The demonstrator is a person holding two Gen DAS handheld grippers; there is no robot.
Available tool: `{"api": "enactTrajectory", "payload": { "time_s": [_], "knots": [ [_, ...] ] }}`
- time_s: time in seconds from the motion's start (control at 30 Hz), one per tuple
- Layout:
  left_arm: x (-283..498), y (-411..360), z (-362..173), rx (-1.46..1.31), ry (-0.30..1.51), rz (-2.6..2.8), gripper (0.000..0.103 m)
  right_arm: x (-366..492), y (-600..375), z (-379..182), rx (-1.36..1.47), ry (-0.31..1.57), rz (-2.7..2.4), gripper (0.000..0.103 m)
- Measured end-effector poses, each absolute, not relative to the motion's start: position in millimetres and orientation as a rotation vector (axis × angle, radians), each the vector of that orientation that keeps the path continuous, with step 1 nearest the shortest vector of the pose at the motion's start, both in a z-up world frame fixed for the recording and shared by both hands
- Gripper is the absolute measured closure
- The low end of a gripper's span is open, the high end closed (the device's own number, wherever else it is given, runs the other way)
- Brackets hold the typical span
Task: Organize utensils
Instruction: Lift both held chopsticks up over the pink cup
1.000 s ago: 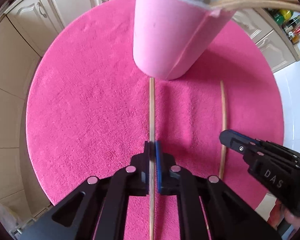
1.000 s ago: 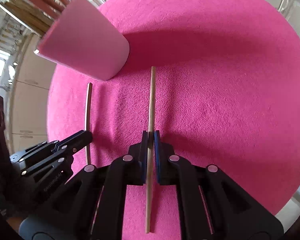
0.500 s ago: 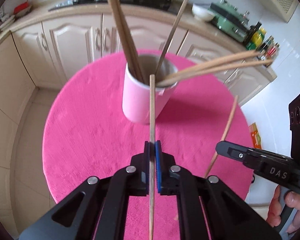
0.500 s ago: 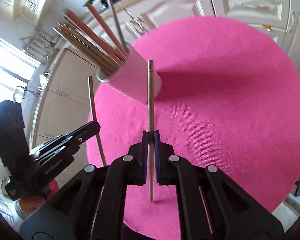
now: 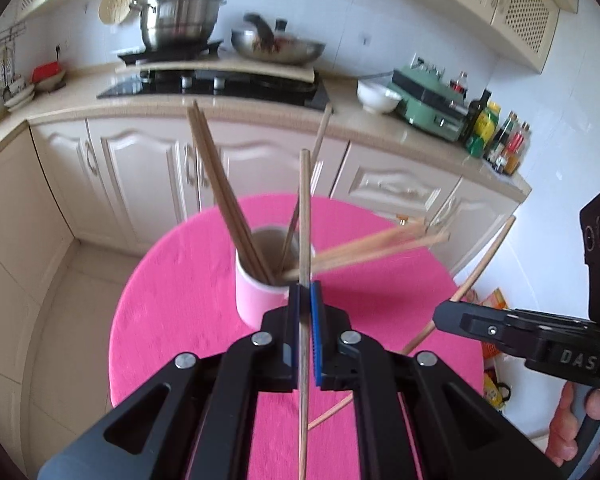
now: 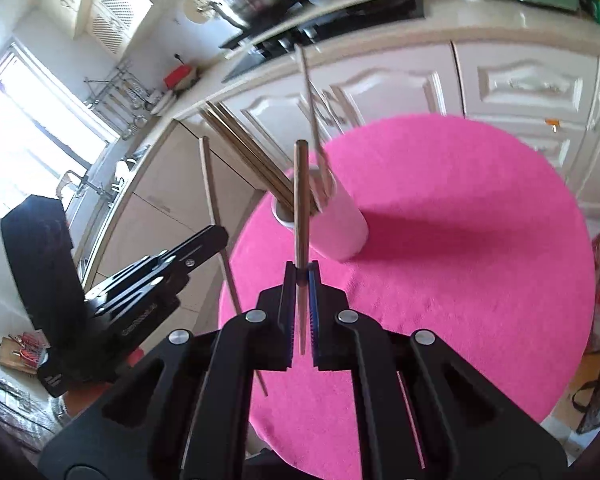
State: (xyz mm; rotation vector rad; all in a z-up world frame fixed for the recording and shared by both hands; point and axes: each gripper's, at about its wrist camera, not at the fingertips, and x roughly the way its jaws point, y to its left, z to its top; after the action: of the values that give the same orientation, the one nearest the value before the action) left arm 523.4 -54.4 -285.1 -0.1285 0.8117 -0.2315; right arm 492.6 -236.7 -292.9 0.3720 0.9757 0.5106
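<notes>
A pink cup (image 5: 256,300) holding several wooden chopsticks stands on the round pink table (image 5: 172,320); it also shows in the right wrist view (image 6: 340,232). My left gripper (image 5: 305,294) is shut on a wooden chopstick (image 5: 305,220), held upright above the table, in front of the cup. My right gripper (image 6: 301,276) is shut on another chopstick (image 6: 301,200), also raised and pointing toward the cup. The right gripper shows in the left wrist view (image 5: 500,328) with its chopstick (image 5: 484,268). The left gripper shows in the right wrist view (image 6: 160,272).
Cream kitchen cabinets (image 5: 140,168) and a counter with a stove (image 5: 220,84), pots, a white bowl (image 5: 376,96) and bottles (image 5: 496,136) lie behind the table. A bright window (image 6: 32,136) is at the left of the right wrist view.
Both grippers have lifted their chopsticks off the table and risen well above it. The cup now looks farther away and lower, and the kitchen behind has come into view.
</notes>
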Motion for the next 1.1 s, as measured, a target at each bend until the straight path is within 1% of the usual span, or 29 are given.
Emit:
{"api": "enactTrajectory", "payload": {
  "time_s": [0.23,0.43,0.63,0.8,1.1],
  "knots": [
    [538,-43,-250,-0.157,0.708,-0.215,0.098,504,-222,-247,0.307,0.885,0.549,0.097],
    [556,-28,-226,-0.209,0.616,-0.207,0.098,522,-212,-227,0.276,0.830,0.556,0.097],
    [573,-11,-207,-0.250,0.464,-0.187,0.098,546,-205,-212,0.247,0.778,0.536,0.097],
    [595,-8,-211,-0.278,0.432,-0.181,0.098,565,-202,-212,0.224,0.754,0.502,0.097],
    [626,-20,-242,-0.279,0.432,-0.198,0.098,589,-208,-224,0.179,0.735,0.426,0.097]
  ]
}}
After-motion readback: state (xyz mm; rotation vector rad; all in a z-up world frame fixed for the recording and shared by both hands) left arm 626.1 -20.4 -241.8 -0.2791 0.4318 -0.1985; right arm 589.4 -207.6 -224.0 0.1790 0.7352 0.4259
